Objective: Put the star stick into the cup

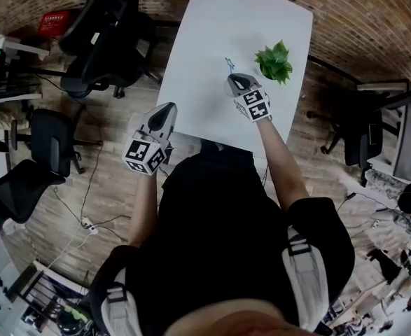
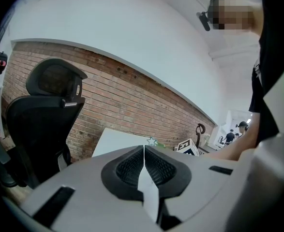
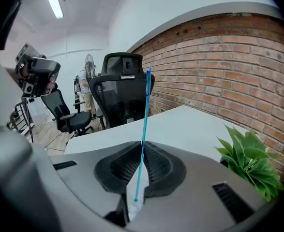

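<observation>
The star stick (image 3: 144, 115) is a thin blue rod that stands upright between the jaws of my right gripper (image 3: 142, 147), which is shut on it. In the head view its small star (image 1: 229, 63) pokes up past my right gripper (image 1: 235, 78) over the white table (image 1: 212, 26). My left gripper (image 1: 168, 108) hovers at the table's near left edge. Its jaws (image 2: 144, 149) are shut with nothing between them. The left gripper view catches the star (image 2: 151, 140) far off. No cup shows in any view.
A small green plant (image 1: 274, 61) stands on the table just right of my right gripper, and it appears again as the plant (image 3: 250, 161). Black office chairs (image 1: 107, 33) stand left of the table over wooden floor. A brick wall (image 3: 219, 62) runs behind.
</observation>
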`<state>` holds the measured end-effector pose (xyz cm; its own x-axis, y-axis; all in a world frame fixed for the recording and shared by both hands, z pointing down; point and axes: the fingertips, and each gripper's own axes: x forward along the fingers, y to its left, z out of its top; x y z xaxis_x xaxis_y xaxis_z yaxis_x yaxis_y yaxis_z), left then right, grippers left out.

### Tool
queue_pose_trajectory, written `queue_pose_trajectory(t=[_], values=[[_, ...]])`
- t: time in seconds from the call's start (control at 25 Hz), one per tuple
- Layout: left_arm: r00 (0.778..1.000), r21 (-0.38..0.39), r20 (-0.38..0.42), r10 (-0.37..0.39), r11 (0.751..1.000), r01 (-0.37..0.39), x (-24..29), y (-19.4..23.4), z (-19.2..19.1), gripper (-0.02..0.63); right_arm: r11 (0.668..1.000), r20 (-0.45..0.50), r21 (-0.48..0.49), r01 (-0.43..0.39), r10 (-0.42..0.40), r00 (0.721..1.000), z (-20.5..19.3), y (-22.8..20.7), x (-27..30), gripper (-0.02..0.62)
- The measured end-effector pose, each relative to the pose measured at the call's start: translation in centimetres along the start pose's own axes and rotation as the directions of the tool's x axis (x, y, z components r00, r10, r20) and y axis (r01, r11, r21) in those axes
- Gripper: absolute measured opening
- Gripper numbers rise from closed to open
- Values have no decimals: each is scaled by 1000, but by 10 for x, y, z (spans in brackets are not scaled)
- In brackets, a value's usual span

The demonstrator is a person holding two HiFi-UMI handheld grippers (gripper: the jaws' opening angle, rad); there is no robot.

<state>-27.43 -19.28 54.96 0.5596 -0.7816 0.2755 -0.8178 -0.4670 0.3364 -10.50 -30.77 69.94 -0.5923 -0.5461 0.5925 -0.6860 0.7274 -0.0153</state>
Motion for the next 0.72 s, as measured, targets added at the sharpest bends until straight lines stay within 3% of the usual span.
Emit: queue_pose_trajectory(t=[0.72], values=[[1000, -1, 17, 15, 1000, -14, -3, -2, 5, 25, 1000, -79, -14, 5, -6, 997, -3, -4, 16, 28]])
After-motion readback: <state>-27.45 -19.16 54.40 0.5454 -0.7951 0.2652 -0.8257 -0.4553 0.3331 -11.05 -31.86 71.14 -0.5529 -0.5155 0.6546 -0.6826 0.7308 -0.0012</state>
